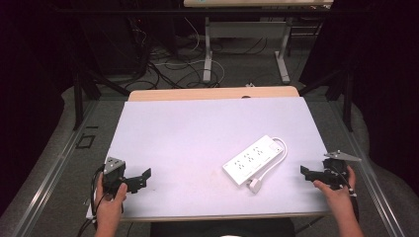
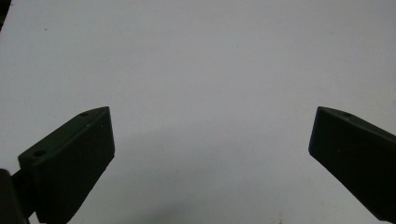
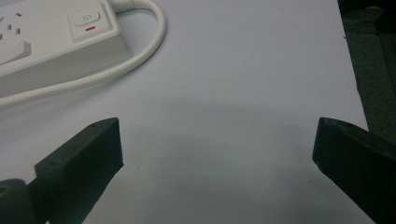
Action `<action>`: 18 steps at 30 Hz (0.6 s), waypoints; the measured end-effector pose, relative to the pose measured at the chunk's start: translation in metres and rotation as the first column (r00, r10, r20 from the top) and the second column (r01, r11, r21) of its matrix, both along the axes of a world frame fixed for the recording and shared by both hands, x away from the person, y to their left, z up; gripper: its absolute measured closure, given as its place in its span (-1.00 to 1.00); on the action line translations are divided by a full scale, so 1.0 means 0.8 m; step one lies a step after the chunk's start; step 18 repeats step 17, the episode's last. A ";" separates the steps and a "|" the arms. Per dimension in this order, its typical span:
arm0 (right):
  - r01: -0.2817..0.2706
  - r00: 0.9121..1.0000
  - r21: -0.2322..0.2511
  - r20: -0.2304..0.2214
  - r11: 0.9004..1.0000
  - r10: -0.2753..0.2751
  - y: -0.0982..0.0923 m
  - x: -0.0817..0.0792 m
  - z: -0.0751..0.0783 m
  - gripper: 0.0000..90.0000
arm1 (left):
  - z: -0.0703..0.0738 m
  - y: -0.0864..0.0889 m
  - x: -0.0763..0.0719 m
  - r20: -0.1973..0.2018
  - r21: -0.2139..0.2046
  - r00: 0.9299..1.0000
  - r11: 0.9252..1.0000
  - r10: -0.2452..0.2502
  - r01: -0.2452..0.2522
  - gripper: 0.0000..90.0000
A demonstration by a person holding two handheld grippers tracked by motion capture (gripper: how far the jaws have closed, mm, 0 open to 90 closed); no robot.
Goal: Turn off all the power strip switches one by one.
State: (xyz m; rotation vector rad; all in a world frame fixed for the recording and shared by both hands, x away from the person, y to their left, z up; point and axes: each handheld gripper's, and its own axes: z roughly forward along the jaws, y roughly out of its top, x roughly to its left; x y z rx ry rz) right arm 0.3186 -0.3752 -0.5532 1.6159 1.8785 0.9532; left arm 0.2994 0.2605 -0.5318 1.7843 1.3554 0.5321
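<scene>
A white power strip (image 1: 250,159) lies diagonally on the white table (image 1: 197,133), right of centre. Its white cable (image 1: 273,161) loops along its right side and ends in a plug (image 1: 254,185) near its front end. In the right gripper view the power strip (image 3: 51,37) shows its switch (image 3: 86,19) and the cable (image 3: 140,51) at the upper left. My left gripper (image 1: 144,176) is held low at the table's front left, open and holding nothing. My right gripper (image 1: 305,172) hovers at the front right edge, open, a little right of the plug.
Beyond the table's far edge the floor holds tangled cables (image 1: 168,69) and the legs of another desk (image 1: 247,44). Dark frame posts (image 1: 78,94) stand at both sides. The table's right edge (image 3: 350,70) runs close to my right gripper.
</scene>
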 end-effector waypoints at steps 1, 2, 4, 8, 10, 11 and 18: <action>0.001 1.000 0.001 0.001 1.000 -0.001 -0.001 0.000 0.000 -0.97 | 0.000 0.000 0.001 0.001 0.001 1.000 1.000 0.001 -0.001 -0.99; 0.003 1.000 0.002 -0.001 1.000 -0.003 -0.001 0.000 0.000 -0.97 | -0.001 0.000 0.001 0.001 0.002 1.000 1.000 0.001 -0.001 -0.99; 0.002 1.000 0.002 -0.001 1.000 -0.002 -0.001 0.001 -0.001 -0.97 | 0.000 0.000 0.001 0.001 0.000 1.000 1.000 0.001 -0.001 -0.99; 0.001 1.000 -0.001 -0.004 1.000 -0.001 0.000 0.001 -0.001 -0.97 | 0.000 0.000 0.001 0.001 0.001 1.000 1.000 0.001 -0.001 -0.99; 0.000 1.000 -0.002 -0.005 1.000 0.000 0.000 0.001 -0.002 -0.97 | 0.000 0.000 0.001 0.002 0.002 1.000 1.000 0.001 -0.001 -0.99; 0.001 1.000 -0.002 -0.005 1.000 -0.001 0.000 0.001 -0.002 -0.97 | 0.000 0.000 0.001 0.002 0.003 1.000 1.000 0.001 -0.001 -0.99; 0.002 1.000 -0.002 -0.003 1.000 -0.002 -0.001 0.001 -0.001 -0.97 | 0.000 0.000 0.001 0.002 0.003 1.000 1.000 0.000 0.000 -0.99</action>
